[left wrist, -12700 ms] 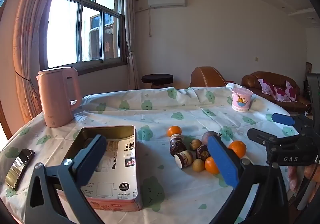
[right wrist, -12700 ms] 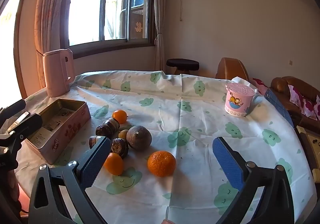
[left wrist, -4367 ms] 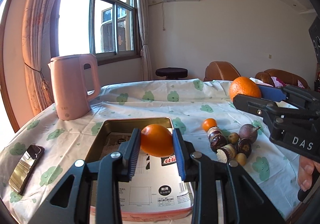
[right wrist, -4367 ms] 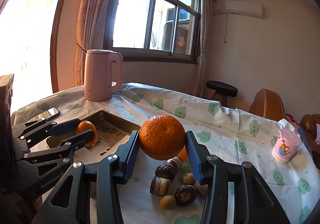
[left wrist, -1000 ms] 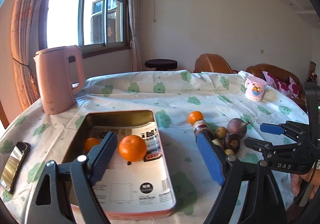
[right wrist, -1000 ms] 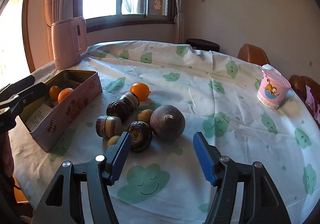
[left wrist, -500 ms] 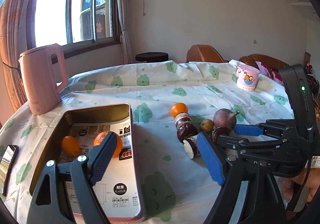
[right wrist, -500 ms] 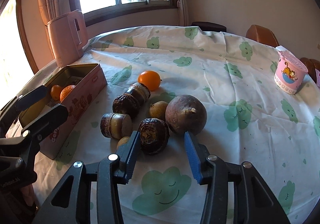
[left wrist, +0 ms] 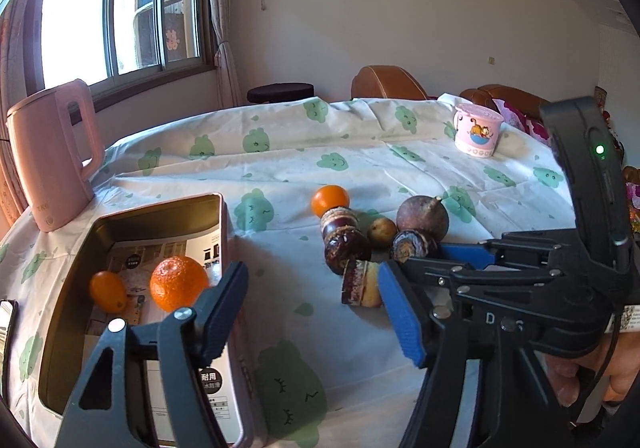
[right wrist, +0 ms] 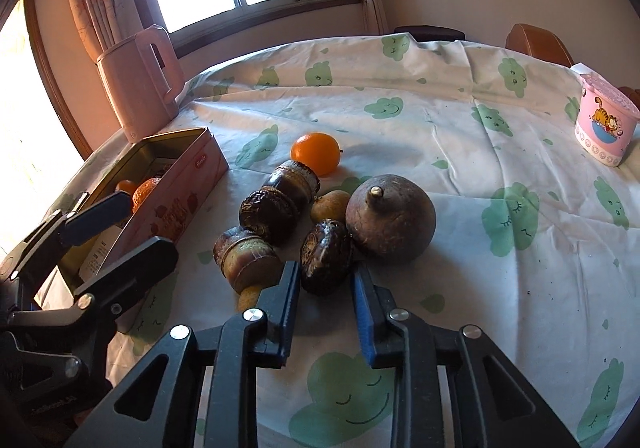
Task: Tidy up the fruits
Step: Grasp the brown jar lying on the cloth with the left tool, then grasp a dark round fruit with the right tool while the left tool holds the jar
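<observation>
A pink tin (left wrist: 132, 216) (right wrist: 188, 168) holds two oranges (left wrist: 176, 282) (right wrist: 146, 186). On the cloth lie a small orange (right wrist: 316, 152) (left wrist: 330, 200), several dark wrinkled fruits (right wrist: 268, 210), a big brown round fruit (right wrist: 390, 222) (left wrist: 422, 212) and small yellow ones (right wrist: 330, 206). My right gripper (right wrist: 324, 280) has its pads (right wrist: 292, 288) closely around one dark wrinkled fruit (right wrist: 326, 256) (left wrist: 412, 244) on the table; contact is unclear. My left gripper (left wrist: 316, 300) is open and empty over the tin's near right corner.
A pink kettle (left wrist: 52, 152) (right wrist: 140, 84) stands behind the tin. A pink cartoon cup (left wrist: 478, 130) (right wrist: 606, 120) stands far right. A phone (left wrist: 6, 328) lies at the left table edge. Sofas and a stool stand beyond the table.
My right gripper has moved forward and narrowed around the dark wrinkled fruit. My left gripper has shifted right, away from the tin's middle, staying open.
</observation>
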